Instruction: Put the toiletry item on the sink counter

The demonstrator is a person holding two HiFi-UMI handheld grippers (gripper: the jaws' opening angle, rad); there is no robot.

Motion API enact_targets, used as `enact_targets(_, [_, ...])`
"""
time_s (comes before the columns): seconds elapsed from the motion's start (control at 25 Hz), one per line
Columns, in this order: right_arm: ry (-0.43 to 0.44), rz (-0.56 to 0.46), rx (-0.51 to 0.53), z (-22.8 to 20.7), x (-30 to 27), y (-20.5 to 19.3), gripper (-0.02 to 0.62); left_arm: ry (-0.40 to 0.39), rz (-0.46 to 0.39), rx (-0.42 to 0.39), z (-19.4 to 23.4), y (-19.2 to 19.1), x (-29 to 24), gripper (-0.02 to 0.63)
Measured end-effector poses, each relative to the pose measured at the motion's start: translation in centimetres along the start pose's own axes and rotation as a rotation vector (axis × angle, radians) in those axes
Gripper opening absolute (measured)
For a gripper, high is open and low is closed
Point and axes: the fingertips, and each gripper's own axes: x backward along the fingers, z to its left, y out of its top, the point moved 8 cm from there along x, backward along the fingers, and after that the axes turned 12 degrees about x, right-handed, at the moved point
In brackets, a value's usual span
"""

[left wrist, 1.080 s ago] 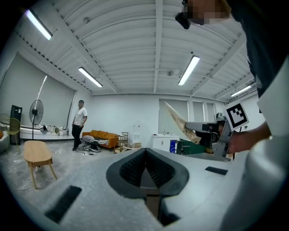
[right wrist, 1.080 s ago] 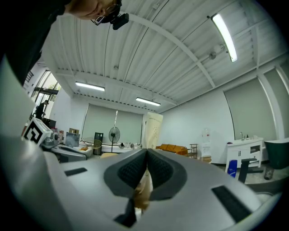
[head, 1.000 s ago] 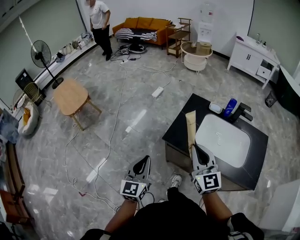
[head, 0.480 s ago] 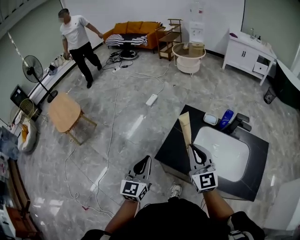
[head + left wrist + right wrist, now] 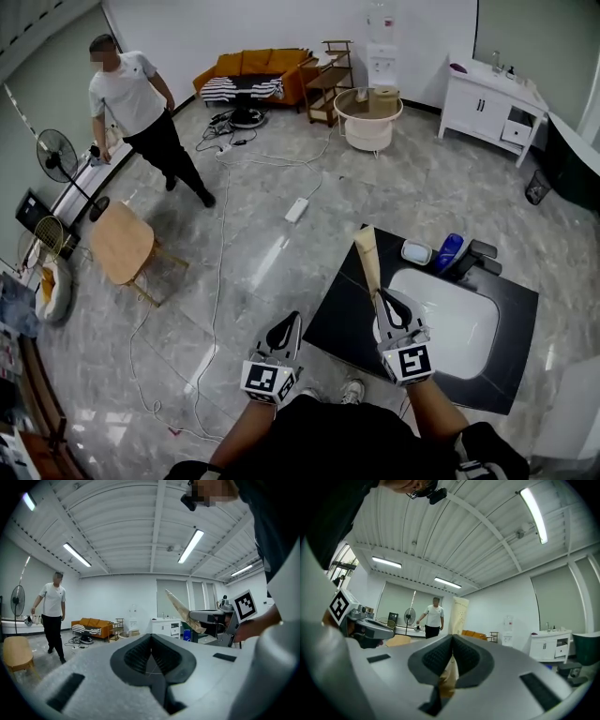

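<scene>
Right gripper [image 5: 451,654]: jaws clenched on the lower end of a tan toiletry tube [image 5: 458,615], which projects forward and upward from them. Left gripper [image 5: 151,649]: jaws together, nothing between them.

In the head view the tube [image 5: 367,259] lies over the left margin of the black sink counter [image 5: 345,311], beside the white basin [image 5: 452,317]. That strip is bare. A soap dish [image 5: 415,252] and blue bottle [image 5: 449,251] occupy the far edge. The left gripper [image 5: 285,330] hangs over floor just off the counter's near corner. A person [image 5: 139,117] stands well apart.

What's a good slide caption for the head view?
Right tongs hold a beige tube at the black sink counter.
</scene>
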Motion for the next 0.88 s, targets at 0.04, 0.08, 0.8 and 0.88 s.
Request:
enact_targets(0.04, [-0.002,0.008,0.002,-0.1,-0.1,-0.3,0.008,-0.007,0.001,0.003,0.1,-0.1,-0.4,0.008])
enact_targets(0.08, [-0.005,0.012,0.001,-0.2,-0.3,-0.6,0.008,-0.015,0.003,0.006,0.3,-0.2,-0.8,0.008])
enact_targets(0.8, [-0.213,0.182,-0.100,-1.1,-5.1,-3.7,0.008,-0.286,0.067,0.031,5.5,1.4,-10.7,0.008])
enact_targets(0.88, [-0.224,0.223,-0.113,-0.8,-5.5,-5.2,0.008,-0.312,0.083,0.035,5.8,1.0,-11.4,0.008])
